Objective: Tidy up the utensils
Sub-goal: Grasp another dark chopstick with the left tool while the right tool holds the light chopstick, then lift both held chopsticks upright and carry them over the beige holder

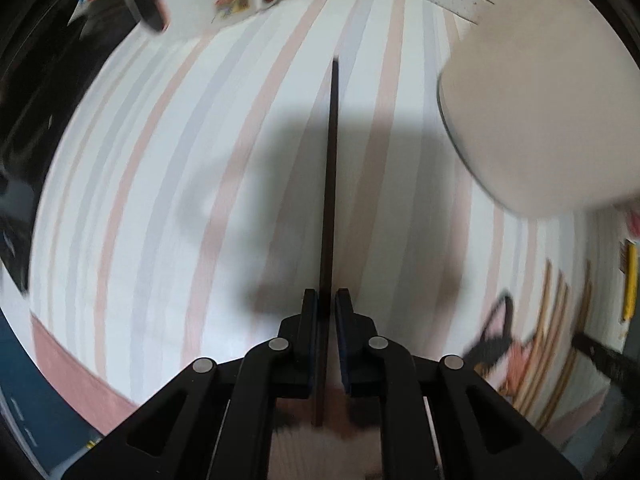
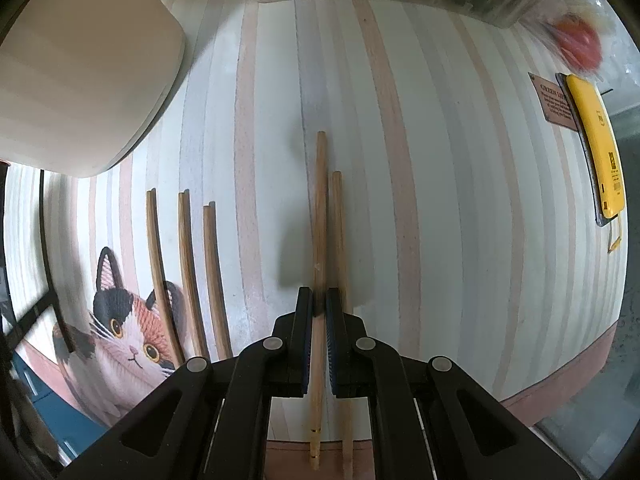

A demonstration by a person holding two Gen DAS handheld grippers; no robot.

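Right fingers point(image 2: 335, 312) pinch wooden chopstick point(image 2: 319, 216); left fingers point(image 1: 309, 312) pinch dark chopstick point(image 1: 330, 200).

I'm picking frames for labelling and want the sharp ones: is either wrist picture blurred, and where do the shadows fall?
Left wrist view: motion-smeared, striped cloth and beige container soft; shadow around the dark chopstick in the left tongs. Right wrist view: crisp, with the right tongs on a light chopstick; small shadow just ahead; fisheye bends the stripes.

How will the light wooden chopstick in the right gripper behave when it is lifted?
The chopstick looks straight, so probably stiff. It is thin, likely light. The right gripper holds it near one end, so it may pivot.
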